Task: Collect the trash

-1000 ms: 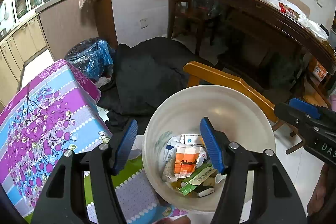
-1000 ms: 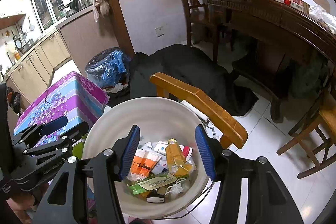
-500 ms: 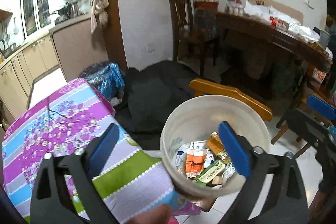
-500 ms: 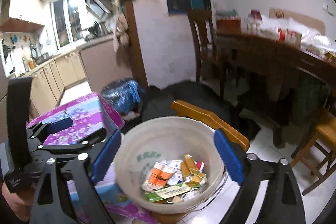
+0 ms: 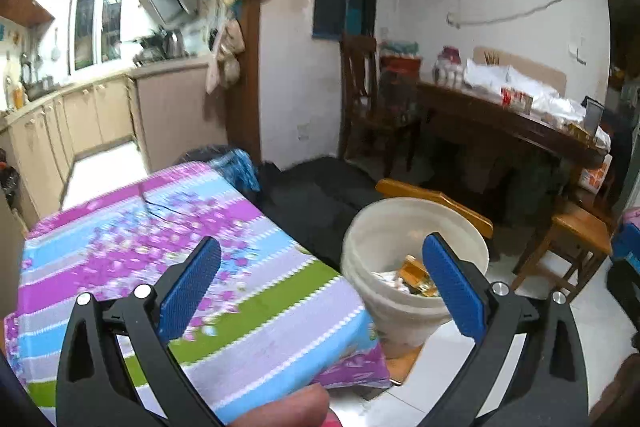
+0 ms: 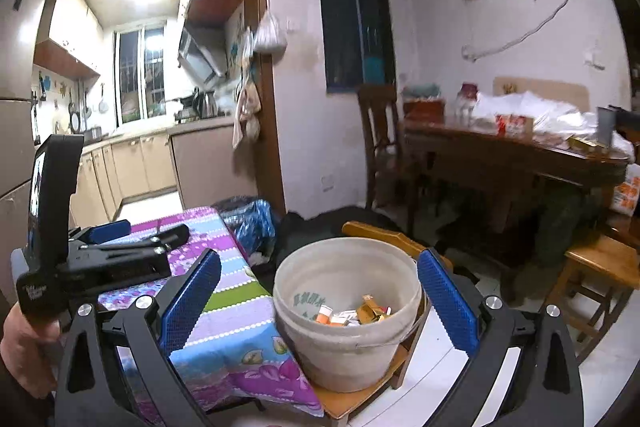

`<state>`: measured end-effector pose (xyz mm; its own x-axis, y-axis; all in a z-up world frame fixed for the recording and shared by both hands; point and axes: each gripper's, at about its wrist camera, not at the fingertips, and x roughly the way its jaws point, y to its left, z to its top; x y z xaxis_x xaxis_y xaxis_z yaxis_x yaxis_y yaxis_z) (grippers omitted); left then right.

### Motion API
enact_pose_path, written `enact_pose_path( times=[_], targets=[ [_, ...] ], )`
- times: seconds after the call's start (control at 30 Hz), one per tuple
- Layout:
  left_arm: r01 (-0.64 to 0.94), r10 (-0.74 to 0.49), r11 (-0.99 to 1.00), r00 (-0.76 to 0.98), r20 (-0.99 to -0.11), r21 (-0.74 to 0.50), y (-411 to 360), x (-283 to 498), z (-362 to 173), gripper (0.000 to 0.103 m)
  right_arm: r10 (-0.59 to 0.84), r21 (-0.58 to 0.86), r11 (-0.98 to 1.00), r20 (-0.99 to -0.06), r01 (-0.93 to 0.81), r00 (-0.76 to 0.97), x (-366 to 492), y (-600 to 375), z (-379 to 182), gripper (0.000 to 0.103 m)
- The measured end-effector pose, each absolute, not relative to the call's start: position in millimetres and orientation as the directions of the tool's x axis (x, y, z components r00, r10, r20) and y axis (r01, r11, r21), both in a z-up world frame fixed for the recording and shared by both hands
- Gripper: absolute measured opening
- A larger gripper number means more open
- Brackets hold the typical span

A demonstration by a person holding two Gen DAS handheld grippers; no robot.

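White bucket [image 6: 348, 323] upright on wooden chair, trash [image 6: 354, 313] inside

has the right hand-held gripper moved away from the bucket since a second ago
Yes. The right hand-held gripper has pulled up and back: the bucket now sits smaller and farther off.

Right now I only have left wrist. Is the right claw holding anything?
Observer: No. The right claw is open and empty, and the white bucket shows between its fingers.
Operator: What's the bucket standing on?
Observer: A wooden chair seat, right beside the flowered tablecloth.
Operator: How does my left claw look from outside?
Observer: The left claw hovers over the tablecloth with nothing in it.
Operator: Anything on the bucket I can't see?
Observer: Green print on its inner wall, above the trash.
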<state>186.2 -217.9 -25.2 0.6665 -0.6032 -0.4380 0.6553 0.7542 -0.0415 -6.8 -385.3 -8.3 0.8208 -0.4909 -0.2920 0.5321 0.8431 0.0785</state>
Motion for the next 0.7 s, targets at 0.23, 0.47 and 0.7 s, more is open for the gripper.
enact_pose_path(
  times=[0.23, 0.47, 0.7],
  targets=[
    [0.663, -0.626, 0.747, 0.678, -0.384, -0.046, -164.6, 149.4, -13.8, 0.097, -0.528, 0.086, 0.822, -0.252, 0.562, 0.811, -62.3, -331.9, -18.7, 0.098],
    [0.669, -0.636, 0.743, 0.693, -0.341, -0.026, -129.2, 100.7, -19.3, 0.097, -0.542, 0.079, 0.815, -0.244, 0.574, 0.804, -101.9, -296.0, -30.9, 0.098],
    [0.640, -0.616, 0.767, 0.718, -0.324, -0.042, -104.1, 73.8, -24.9, 0.097, -0.557, 0.078, 0.807, -0.226, 0.585, 0.799, -123.0, -280.3, -33.5, 0.098]
  ],
)
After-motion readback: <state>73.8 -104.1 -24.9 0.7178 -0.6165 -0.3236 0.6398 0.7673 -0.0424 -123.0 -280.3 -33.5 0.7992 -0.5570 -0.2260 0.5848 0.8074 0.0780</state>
